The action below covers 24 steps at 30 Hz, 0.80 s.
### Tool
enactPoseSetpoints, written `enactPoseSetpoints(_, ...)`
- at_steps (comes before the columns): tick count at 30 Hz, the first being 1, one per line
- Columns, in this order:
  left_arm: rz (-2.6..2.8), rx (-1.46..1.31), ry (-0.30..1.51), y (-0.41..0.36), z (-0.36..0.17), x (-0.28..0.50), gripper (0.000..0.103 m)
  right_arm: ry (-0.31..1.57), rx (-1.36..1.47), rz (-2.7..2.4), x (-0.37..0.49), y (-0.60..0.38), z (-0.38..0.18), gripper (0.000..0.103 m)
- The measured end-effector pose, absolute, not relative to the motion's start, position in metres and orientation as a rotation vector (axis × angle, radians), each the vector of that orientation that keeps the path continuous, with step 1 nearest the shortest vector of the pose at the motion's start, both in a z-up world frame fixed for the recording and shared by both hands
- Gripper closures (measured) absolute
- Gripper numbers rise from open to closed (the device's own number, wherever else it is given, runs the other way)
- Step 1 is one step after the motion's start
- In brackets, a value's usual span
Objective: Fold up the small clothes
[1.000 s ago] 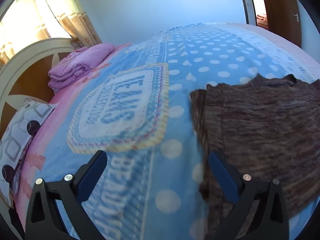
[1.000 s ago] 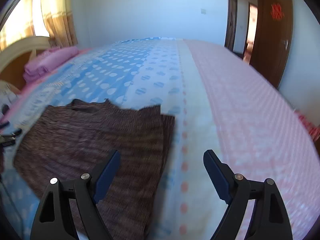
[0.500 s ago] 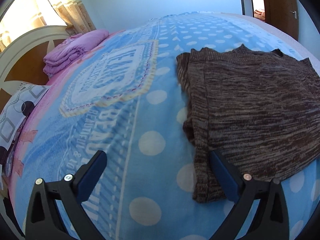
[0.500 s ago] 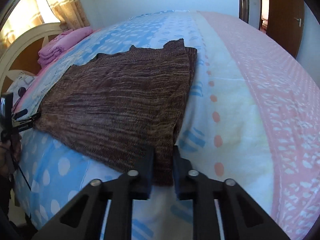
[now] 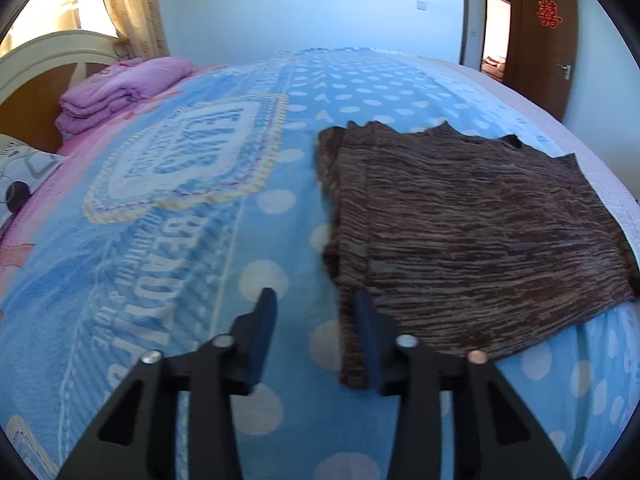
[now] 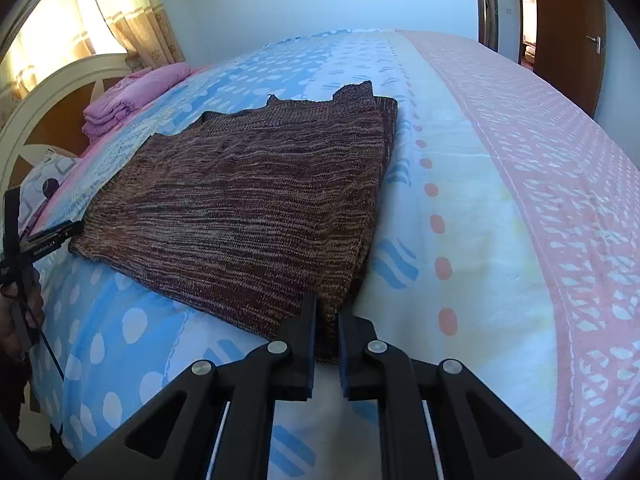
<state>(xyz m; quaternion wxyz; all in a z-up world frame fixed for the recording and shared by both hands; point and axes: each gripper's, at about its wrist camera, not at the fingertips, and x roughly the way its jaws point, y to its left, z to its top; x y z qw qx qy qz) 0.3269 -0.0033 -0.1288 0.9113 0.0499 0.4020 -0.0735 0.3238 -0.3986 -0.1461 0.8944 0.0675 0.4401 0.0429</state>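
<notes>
A brown knitted sweater (image 5: 472, 220) lies flat on the bed, sleeves folded in; it also shows in the right wrist view (image 6: 248, 200). My left gripper (image 5: 316, 312) is partly open at the sweater's near left corner. Its right finger (image 5: 366, 332) touches the fabric edge and its left finger rests over the blue blanket. My right gripper (image 6: 327, 320) is shut on the sweater's near right corner. The left gripper also shows at the far left of the right wrist view (image 6: 52, 236).
A blue polka-dot blanket (image 5: 180, 220) covers the bed's left part; a pink and cream sheet (image 6: 520, 180) covers the right. Folded pink bedding (image 5: 120, 92) lies by the headboard (image 5: 36, 68). A patterned pillow (image 5: 20, 176) lies at left. A brown door (image 5: 540, 40) stands behind.
My left gripper's fingers have closed partway around the sweater's near left corner. My right gripper stays shut on the near right corner. Both views have drawn back and up a little.
</notes>
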Motion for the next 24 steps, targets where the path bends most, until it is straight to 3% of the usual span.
enactPoseSetpoints(7,-0.254,0.106,0.836,-0.018,-0.13,0.321,0.069,0.881,0.172,0.087,0.322,-0.4,-0.144,0.086)
enactPoseSetpoints(8,-0.257,0.116,0.843,-0.02,-0.132,0.322,0.093,0.88,0.165,0.088,0.322,-0.399,-0.144,0.086)
enactPoseSetpoints(9,-0.272,0.119,0.842,-0.021,-0.133,0.321,0.098,0.88,0.155,0.088,0.322,-0.398,-0.144,0.086)
enactPoseSetpoints(12,-0.271,0.115,0.801,-0.019,-0.125,0.312,0.099,0.866,0.129,0.088,0.32,-0.394,-0.139,0.096)
enactPoseSetpoints(19,-0.27,0.101,0.83,-0.009,-0.133,0.304,0.099,0.893,0.14,0.083,0.321,-0.4,-0.138,0.096)
enactPoseSetpoints(21,-0.261,0.089,0.832,-0.008,-0.131,0.307,0.094,0.91,0.103,0.078,0.322,-0.395,-0.144,0.096)
enactPoseSetpoints(23,-0.233,0.098,0.834,-0.007,-0.131,0.309,0.08,0.895,0.059,0.029,0.321,-0.39,-0.135,0.087)
enactPoseSetpoints(24,-0.223,0.096,0.837,-0.006,-0.131,0.31,0.076,0.878,0.034,-0.002,0.32,-0.388,-0.129,0.07)
